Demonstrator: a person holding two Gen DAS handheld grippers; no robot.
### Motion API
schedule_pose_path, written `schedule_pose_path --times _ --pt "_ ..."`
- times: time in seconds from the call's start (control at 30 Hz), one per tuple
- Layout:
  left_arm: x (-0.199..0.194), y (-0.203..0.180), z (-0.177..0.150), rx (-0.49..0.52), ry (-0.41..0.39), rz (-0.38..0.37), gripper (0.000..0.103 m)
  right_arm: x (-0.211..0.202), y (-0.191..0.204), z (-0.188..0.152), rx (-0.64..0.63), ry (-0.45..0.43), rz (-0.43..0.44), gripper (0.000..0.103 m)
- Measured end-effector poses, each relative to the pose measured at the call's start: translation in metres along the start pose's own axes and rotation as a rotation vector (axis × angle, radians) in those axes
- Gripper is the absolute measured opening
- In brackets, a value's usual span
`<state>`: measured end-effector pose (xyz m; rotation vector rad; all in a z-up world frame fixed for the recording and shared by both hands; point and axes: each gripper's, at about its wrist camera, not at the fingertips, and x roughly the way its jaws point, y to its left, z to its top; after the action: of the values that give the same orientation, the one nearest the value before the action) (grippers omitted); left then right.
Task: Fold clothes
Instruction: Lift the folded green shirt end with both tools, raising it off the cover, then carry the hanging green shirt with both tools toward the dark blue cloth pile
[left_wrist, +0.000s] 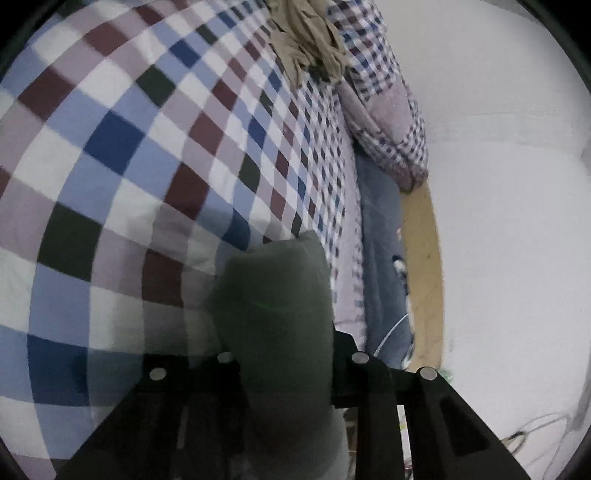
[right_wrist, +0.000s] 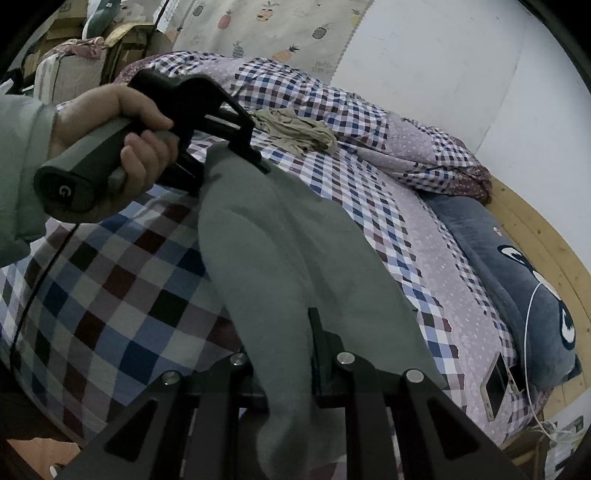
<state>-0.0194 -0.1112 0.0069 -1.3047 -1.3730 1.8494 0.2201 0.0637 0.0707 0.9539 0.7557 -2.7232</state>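
Note:
A grey-green garment (right_wrist: 280, 251) hangs stretched above the checked bed sheet (right_wrist: 122, 295), held between both grippers. My right gripper (right_wrist: 291, 354) is shut on its near end, and cloth spills down between the fingers. The left gripper (right_wrist: 243, 147), held by a hand (right_wrist: 122, 144) in a pale sleeve, is shut on the far end. In the left wrist view the same garment (left_wrist: 277, 317) bulges up between that gripper's (left_wrist: 284, 343) fingers, close over the sheet (left_wrist: 147, 147). A crumpled beige garment (right_wrist: 295, 129) lies further up the bed; the left wrist view shows that beige garment (left_wrist: 306, 40) at its top.
A bunched checked quilt (right_wrist: 388, 122) lies along the wall (right_wrist: 443, 55) side. A blue cushion (right_wrist: 517, 280), a phone (right_wrist: 495, 384) and a white cable (right_wrist: 528, 332) lie at the bed's right edge by the wooden frame (right_wrist: 546, 236). Boxes (right_wrist: 74, 62) are stacked behind the hand.

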Motion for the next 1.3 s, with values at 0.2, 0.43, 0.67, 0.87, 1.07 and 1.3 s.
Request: schedule_pose_path --times 0.2,0.43,0.67,0.87,1.07,1.3 --pt "-0.022 -0.030 -0.009 0.074 -0.043 -0.043 0.022 -0.010 -0.006 0.005 -0.013 -0.008 0.015 0.014" --pt "-0.101 -0.064 -0.033 0.133 -0.147 -0.098 0.022 -0.062 -0.021 0.028 -0.003 -0.101 0.102 0.013" --pt "-0.224 -0.070 -0.078 0.109 -0.342 -0.133 0.022 -0.121 -0.001 0.060 -0.063 -0.215 0.251 0.012" --pt "-0.348 -0.070 -0.098 0.086 -0.504 -0.099 0.022 -0.159 0.035 0.107 -0.137 -0.317 0.448 0.012" --pt "-0.473 -0.057 -0.113 0.028 -0.692 -0.022 0.022 -0.169 0.080 0.173 -0.210 -0.371 0.701 0.012" --pt "-0.575 -0.029 -0.115 -0.092 -0.859 0.084 0.022 -0.159 0.147 0.246 -0.279 -0.380 0.904 0.012"
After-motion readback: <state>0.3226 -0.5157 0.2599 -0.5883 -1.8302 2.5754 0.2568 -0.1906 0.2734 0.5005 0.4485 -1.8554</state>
